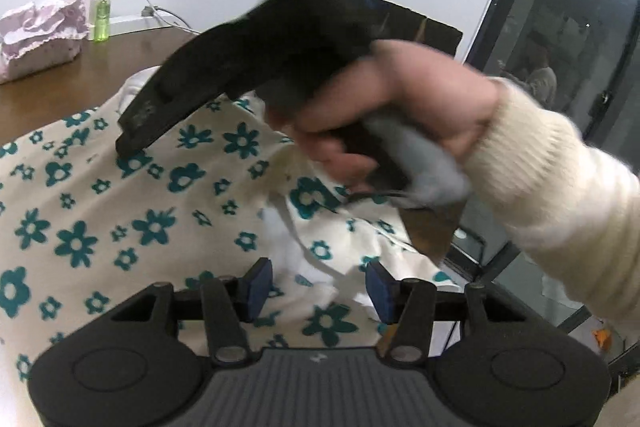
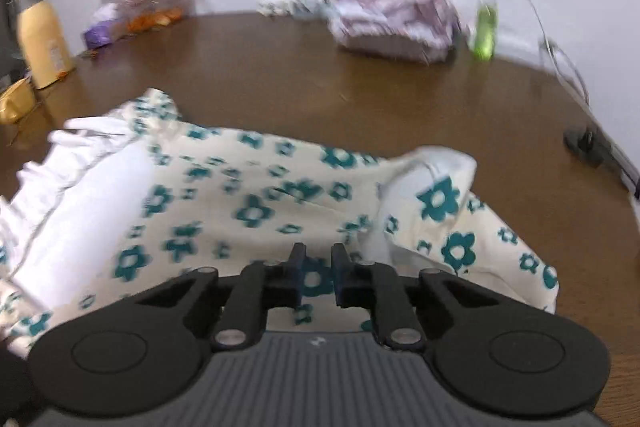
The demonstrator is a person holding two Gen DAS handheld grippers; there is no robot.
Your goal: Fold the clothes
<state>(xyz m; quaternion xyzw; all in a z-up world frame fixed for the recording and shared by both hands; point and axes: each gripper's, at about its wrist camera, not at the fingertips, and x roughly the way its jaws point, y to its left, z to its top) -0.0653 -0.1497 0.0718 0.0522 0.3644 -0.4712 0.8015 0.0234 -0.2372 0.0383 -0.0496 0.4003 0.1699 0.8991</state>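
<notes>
Cloth lies directly beneath both tools, and that is the relation I have to work from: the flowered garment [image 2: 256, 203] spreads across the brown worktop [image 2: 360, 87] with its long axis running side to side ahead of my right hand-held gripper [image 2: 316, 269], from a white ruffled end off to that gripper's left to a turned-over corner [image 2: 432, 187] just ahead and to its right. My right hand-held gripper points down at the print, its jaws drawn almost together with only a narrow slot showing flowered fabric behind; I cannot tell from this view whether any fold is actually pinched, so I treat it as closed and empty-handed until proven otherwise. In the left wrist view its dark tip meets the cloth ahead and to the left of my left hand-held gripper [image 1: 318, 287], with the person's hand [image 1: 400, 119] and cream sleeve [image 1: 560, 187] crossing in from the right. My left hand-held gripper hovers with its blue pads [image 1: 260, 287] standing well apart, nothing between them, above a rumpled white-lined edge [image 1: 312, 247] at the garment's near side. I judge the left tool nearer that loose edge and the right nearer the flipped corner, so any fold should carry across the short axis, away from me. A pink bundle [image 2: 396, 23] and green bottle [image 2: 484, 31] sit well beyond, out of the way.
</notes>
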